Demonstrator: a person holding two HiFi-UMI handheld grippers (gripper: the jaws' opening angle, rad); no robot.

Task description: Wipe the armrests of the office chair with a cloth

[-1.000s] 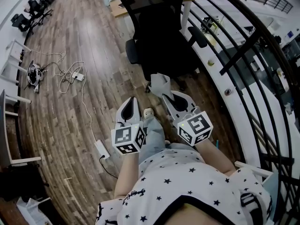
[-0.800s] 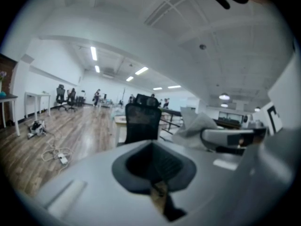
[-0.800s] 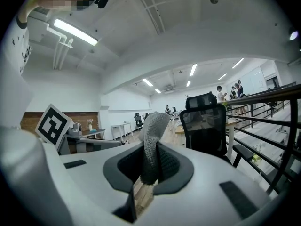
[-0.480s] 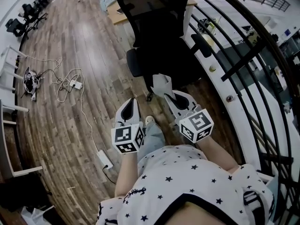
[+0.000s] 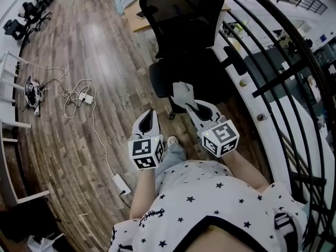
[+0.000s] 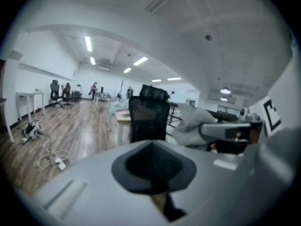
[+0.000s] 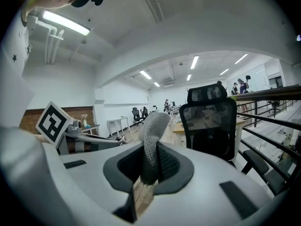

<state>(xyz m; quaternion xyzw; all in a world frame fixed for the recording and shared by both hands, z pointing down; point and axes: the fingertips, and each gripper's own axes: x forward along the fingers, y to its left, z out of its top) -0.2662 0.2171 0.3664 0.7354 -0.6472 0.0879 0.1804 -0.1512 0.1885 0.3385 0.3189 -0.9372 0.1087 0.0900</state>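
A black mesh office chair (image 5: 189,41) stands ahead of me with its back towards me; it also shows in the left gripper view (image 6: 148,119) and the right gripper view (image 7: 211,126). Its left armrest (image 5: 160,80) and right armrest (image 5: 234,59) jut out at either side. My right gripper (image 5: 184,100) is shut on a grey cloth (image 5: 181,92), whose folded end sticks up between the jaws (image 7: 151,145). My left gripper (image 5: 149,115) is shut with nothing in it and hangs level with the right one, short of the chair.
A black railing (image 5: 283,72) curves along the right. A wooden desk (image 5: 137,14) stands beyond the chair. Cables and a power strip (image 5: 79,93) lie on the wooden floor at left, a white plug block (image 5: 122,184) nearer. White table legs (image 5: 10,119) line the left edge.
Both grippers have moved forward towards the chair with me, the cloth still in the right one. The chair now sits nearer and further right in the head view.
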